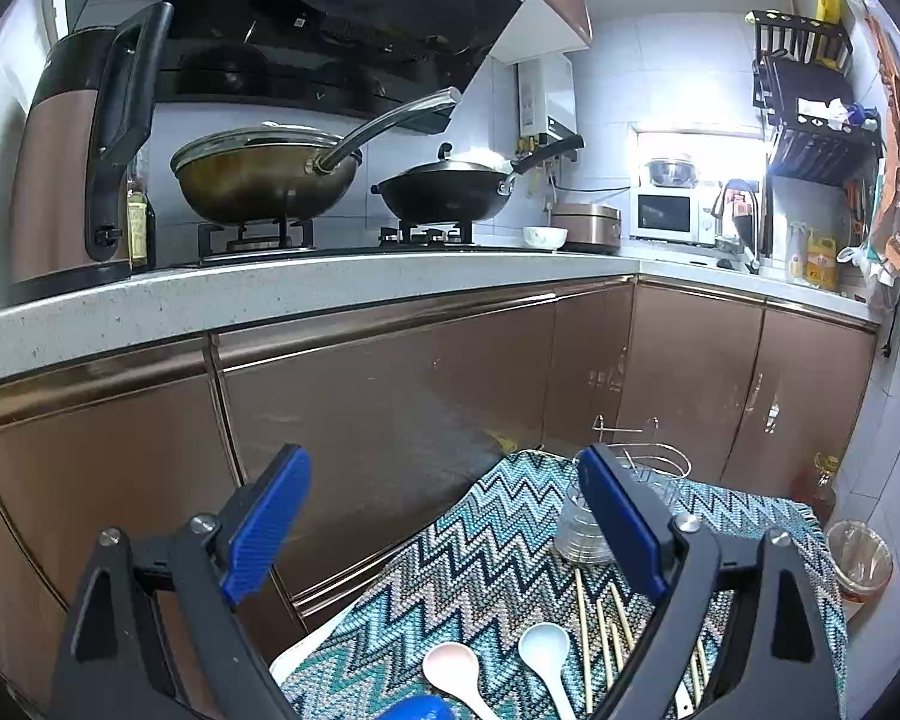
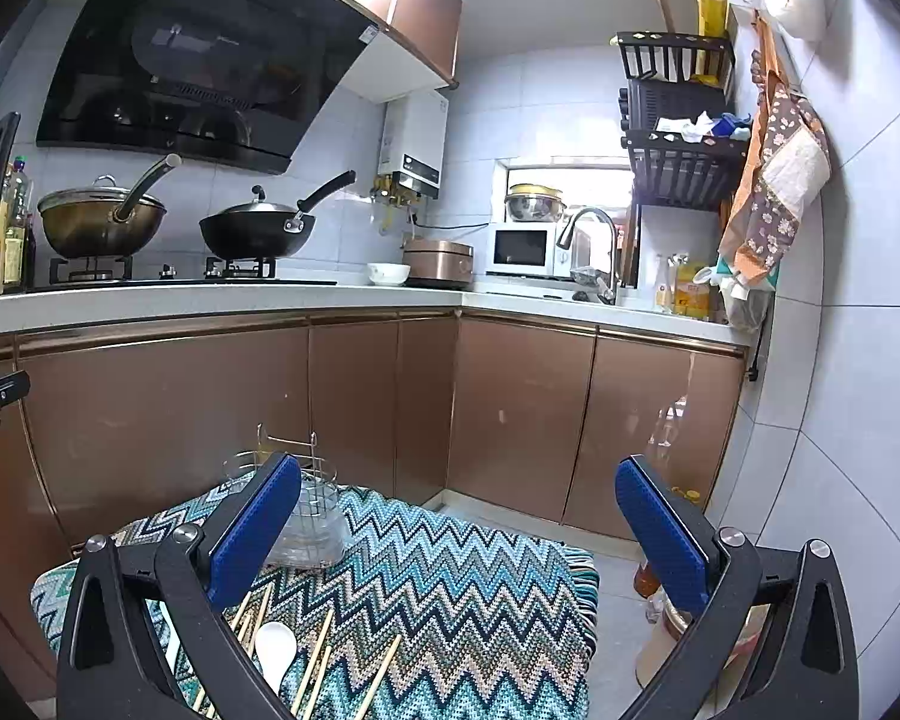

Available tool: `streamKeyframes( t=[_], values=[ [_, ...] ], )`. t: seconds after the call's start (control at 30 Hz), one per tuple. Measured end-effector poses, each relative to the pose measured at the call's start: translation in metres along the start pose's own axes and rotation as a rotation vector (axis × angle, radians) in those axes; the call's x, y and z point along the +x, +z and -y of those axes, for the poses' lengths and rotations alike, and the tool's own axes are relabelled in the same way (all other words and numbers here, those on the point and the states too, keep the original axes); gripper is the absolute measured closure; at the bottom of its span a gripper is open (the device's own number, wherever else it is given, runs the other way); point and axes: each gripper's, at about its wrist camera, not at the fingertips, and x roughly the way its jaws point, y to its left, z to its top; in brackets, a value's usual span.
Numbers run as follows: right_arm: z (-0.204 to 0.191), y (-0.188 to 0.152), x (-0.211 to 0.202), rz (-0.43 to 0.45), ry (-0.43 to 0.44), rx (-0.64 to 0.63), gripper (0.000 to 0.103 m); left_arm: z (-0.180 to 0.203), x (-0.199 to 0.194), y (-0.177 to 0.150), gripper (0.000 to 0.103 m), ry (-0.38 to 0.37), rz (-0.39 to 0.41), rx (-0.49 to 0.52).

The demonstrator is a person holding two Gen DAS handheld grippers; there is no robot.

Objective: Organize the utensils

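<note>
A small table with a zigzag cloth [image 1: 486,558] holds a pink spoon [image 1: 453,669], a white spoon [image 1: 545,651] and several wooden chopsticks [image 1: 583,630]. A wire utensil holder with a clear base [image 1: 582,531] stands at the cloth's far end, partly behind my finger. My left gripper [image 1: 444,534] is open and empty above the cloth's left side. In the right wrist view the cloth [image 2: 450,576], white spoon [image 2: 275,651], chopsticks [image 2: 318,657] and holder [image 2: 312,516] lie at lower left. My right gripper [image 2: 459,531] is open and empty above the cloth.
Brown cabinets [image 1: 390,408] and a counter with two woks [image 1: 264,171] stand behind the table. A kettle [image 1: 72,174] is at the left. A bin [image 1: 858,561] and an oil bottle [image 1: 816,489] sit on the floor to the right. The sink faucet [image 2: 594,240] is in the corner.
</note>
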Motion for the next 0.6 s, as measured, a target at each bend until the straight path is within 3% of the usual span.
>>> streamKeyframes(
  t=[0.6],
  values=[
    [0.0035, 0.0003, 0.0017, 0.008, 0.005, 0.028, 0.0, -0.0007, 0.0036, 0.0053, 0.012, -0.011, -0.011, 0.015]
  ],
)
